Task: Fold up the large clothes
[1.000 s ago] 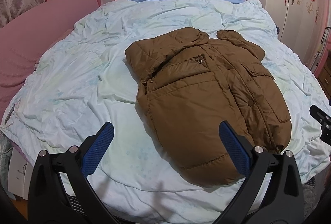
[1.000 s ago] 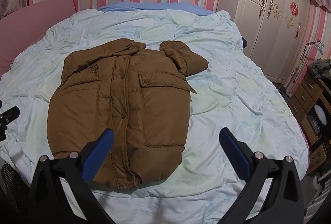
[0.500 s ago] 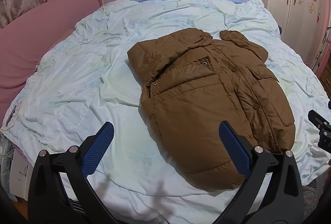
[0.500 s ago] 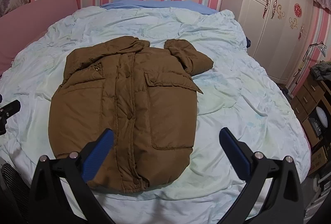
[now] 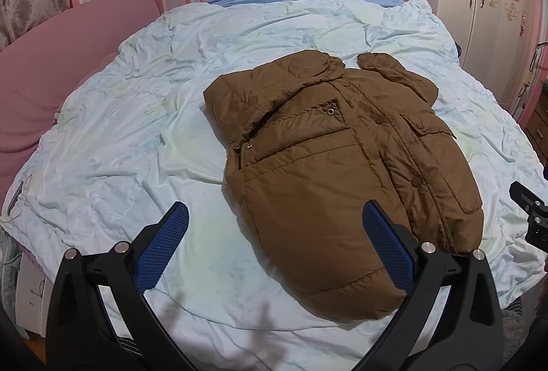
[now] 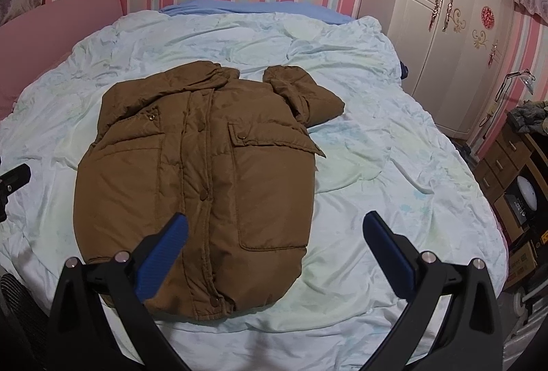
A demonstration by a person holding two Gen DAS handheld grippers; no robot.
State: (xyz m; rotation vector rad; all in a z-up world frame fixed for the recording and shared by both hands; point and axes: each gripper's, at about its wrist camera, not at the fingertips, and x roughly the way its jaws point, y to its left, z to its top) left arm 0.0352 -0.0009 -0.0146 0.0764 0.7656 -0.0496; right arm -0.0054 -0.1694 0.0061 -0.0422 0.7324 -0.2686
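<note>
Both grippers nearer, fingers point(image 5: 387, 247) wide, empty.

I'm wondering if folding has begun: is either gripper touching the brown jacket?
Cannot tell. In both wrist views the open left gripper and right gripper overlap the jacket in the picture, but neither view shows plain contact or a gap.

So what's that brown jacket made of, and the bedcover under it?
The brown jacket looks like a smooth synthetic shell, perhaps nylon, over padding: it has a slight sheen, stitched puffy panels and metal-looking snaps. The bedcover looks like soft matte woven cloth, maybe cotton: pale, faintly printed, finely creased all over.
</note>
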